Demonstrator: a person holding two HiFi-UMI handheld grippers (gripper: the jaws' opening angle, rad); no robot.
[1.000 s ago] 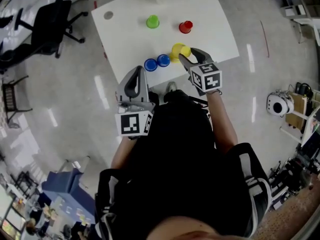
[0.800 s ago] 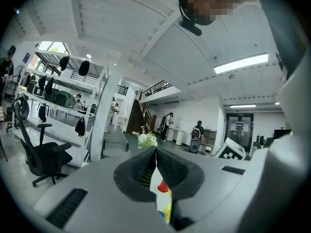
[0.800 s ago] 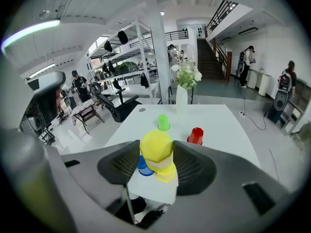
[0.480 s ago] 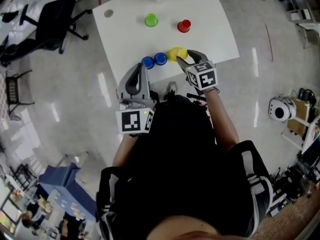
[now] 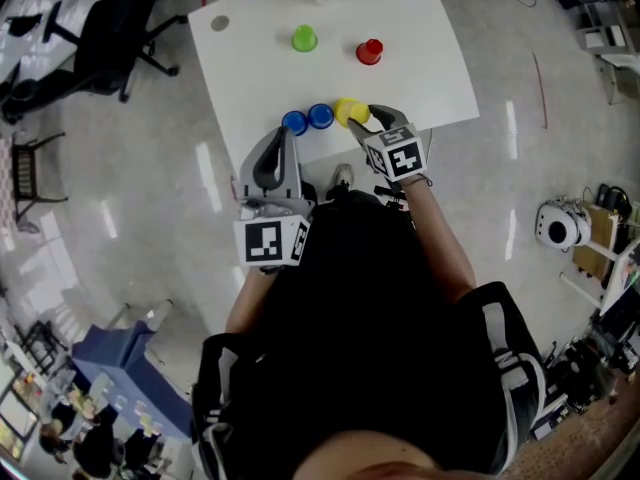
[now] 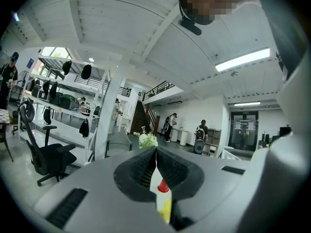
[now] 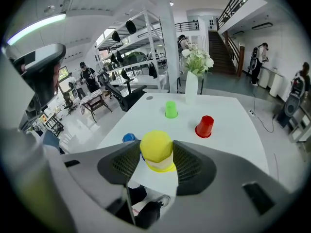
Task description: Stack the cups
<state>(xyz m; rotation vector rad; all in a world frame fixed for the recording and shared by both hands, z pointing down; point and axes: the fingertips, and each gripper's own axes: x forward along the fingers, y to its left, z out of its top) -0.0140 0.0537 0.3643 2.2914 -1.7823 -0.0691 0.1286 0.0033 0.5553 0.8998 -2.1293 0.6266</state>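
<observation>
— So, status on the stack?

— Pick step. Right gripper has its jaws clamped on the yellow cup, one pad on each side wall. The cup is upside down, rim at the bottom.

— Where's that cup?

— At the front edge of the table, just right of a blue cup. A second blue cup is next to that one, touching or just beside, can't tell. Also can't tell if yellow rests on the surface or hangs just off it.

— Left side?

— Left gripper is idle, with its jaws pressed together at the tips and nothing between them. It sits off the table, close to the body, aimed out at the room.

— The others?

— Green cup and red cup are on the far half, apart from each other and well clear of the front row.

— Progress?

— Looks early. I see no cup sitting on another. Yellow has a pale band at the rim, possibly a nested cup, but I can't confirm that.

— Next move?

— My read: lift yellow straight up until its rim clears the neighbour. Carry it over a target, and blue is nearest. Centre it, lower it, then let go.

— Risks?

— Blue sits right beside one jaw, so a sideways move before the lift would likely knock it. The cups look light, so an off-centre drop could tip the target.
</observation>
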